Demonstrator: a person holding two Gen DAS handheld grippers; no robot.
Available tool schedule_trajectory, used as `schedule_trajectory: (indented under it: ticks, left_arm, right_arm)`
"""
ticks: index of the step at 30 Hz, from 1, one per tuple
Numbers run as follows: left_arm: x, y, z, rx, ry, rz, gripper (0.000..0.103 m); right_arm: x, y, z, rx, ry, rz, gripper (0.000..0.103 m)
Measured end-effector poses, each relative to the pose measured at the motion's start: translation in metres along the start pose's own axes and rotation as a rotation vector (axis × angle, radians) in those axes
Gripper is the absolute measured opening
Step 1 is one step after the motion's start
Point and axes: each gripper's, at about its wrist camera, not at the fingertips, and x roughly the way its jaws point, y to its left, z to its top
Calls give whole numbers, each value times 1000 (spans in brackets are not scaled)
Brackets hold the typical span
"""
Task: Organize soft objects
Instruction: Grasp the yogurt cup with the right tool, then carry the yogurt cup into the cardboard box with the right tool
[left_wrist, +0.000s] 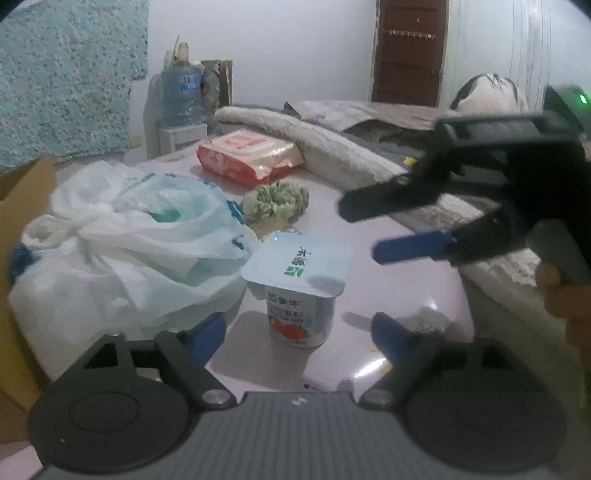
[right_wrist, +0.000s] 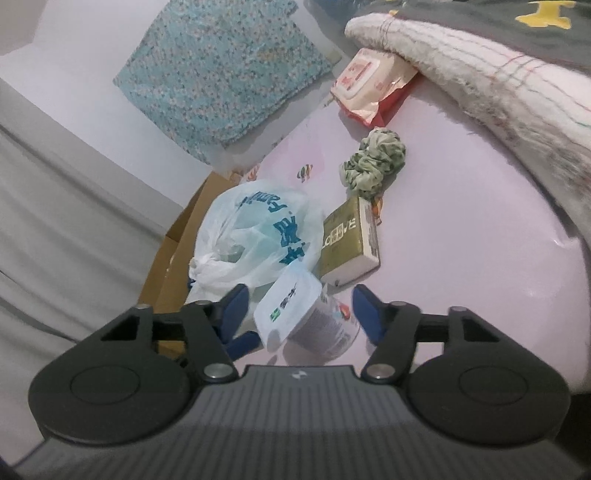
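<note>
a pale pink table (right_wrist: 461, 206) is carrying everything, with a knotted white plastic bag (right_wrist: 258, 236) slumping at its left edge beside a cardboard box (right_wrist: 173, 240), a red wipes pack (right_wrist: 369, 85) lying at the far edge against a folded blanket (right_wrist: 480, 66), and a gold box (right_wrist: 349, 240) and a green scrunchie (right_wrist: 375, 158) sitting toward the middle. the yogurt cup (left_wrist: 299, 288) is standing upright near the front edge, just beside the bag. the left gripper (left_wrist: 295, 332) and right gripper (right_wrist: 299, 306) are both gaping with nothing held, flanking the cup, probably lining up to grasp it.
</note>
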Motion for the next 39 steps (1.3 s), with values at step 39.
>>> schedule_trajectory:
  ticks: [39]
  left_arm:
    - [-4,-1,24,-30,-81,-54,49]
  right_arm:
    - [27,38,14,-97,172,1,29]
